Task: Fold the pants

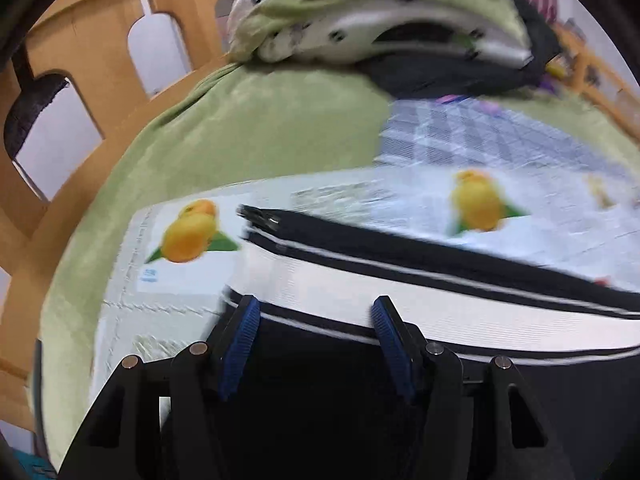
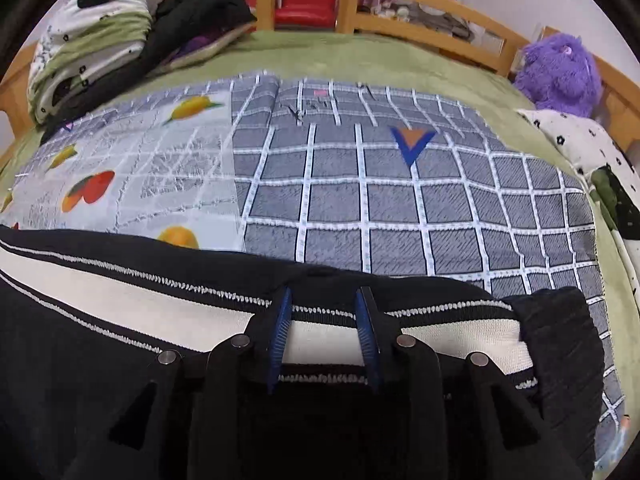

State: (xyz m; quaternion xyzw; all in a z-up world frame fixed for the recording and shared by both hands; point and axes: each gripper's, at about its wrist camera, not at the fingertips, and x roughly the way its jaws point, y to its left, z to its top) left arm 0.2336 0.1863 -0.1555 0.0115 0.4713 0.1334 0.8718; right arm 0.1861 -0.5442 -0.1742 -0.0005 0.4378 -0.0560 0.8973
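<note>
Black pants with a broad white side stripe [image 1: 360,284] lie flat on a patterned mat on a bed; they also show in the right wrist view [image 2: 120,300]. My left gripper [image 1: 316,308] is open, its blue pads spread just above the pants near their left end. My right gripper [image 2: 325,298] is open over the stripe near the ribbed black cuff [image 2: 560,344] at the right end. Neither gripper holds cloth. The left view is blurred by motion.
The mat has a fruit-print half [image 1: 192,232] and a grey checked half [image 2: 400,208] over a green sheet [image 1: 260,128]. A wooden bed rail [image 1: 80,52] runs behind. Folded bedding [image 2: 92,36], a purple plush toy [image 2: 560,68] and a spotted pillow [image 2: 592,148] sit at the edges.
</note>
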